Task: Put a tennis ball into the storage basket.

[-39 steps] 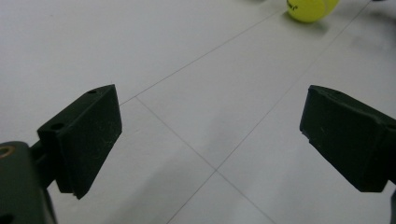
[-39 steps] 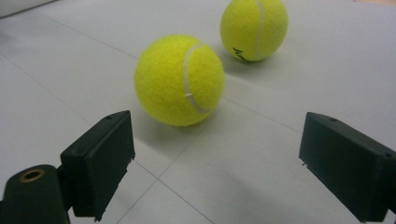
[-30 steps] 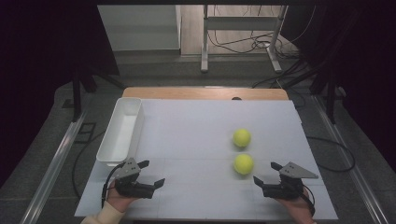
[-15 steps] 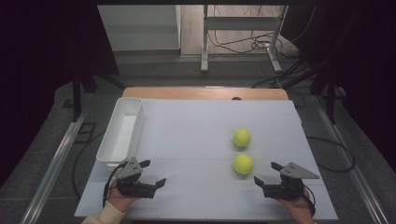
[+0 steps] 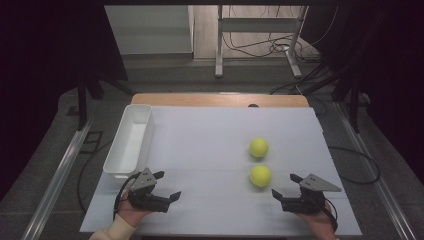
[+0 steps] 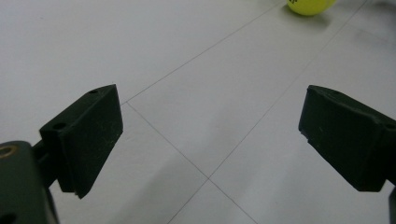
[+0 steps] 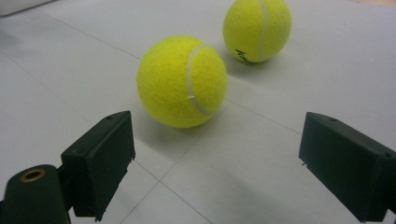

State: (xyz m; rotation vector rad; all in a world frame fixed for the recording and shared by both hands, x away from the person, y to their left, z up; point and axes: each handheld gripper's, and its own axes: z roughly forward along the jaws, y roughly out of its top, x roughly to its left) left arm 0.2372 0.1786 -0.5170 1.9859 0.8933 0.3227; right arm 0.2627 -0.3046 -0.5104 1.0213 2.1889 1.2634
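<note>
The nearer tennis ball (image 5: 260, 176) is lying on the white tabletop (image 5: 210, 145), at about ten o'clock from the right hand-held gripper (image 5: 284, 187), whose jaws are being held wide apart and empty just short of it. A second tennis ball (image 5: 259, 147) is sitting close behind at twelve o'clock, apart from the first. Nothing is standing between gripper and ball. The left hand-held gripper (image 5: 167, 186) is also being held open, empty. A white tray (image 5: 128, 142) is resting at the tabletop's nine o'clock edge. Cables are lying on the dark floor beyond.
</note>
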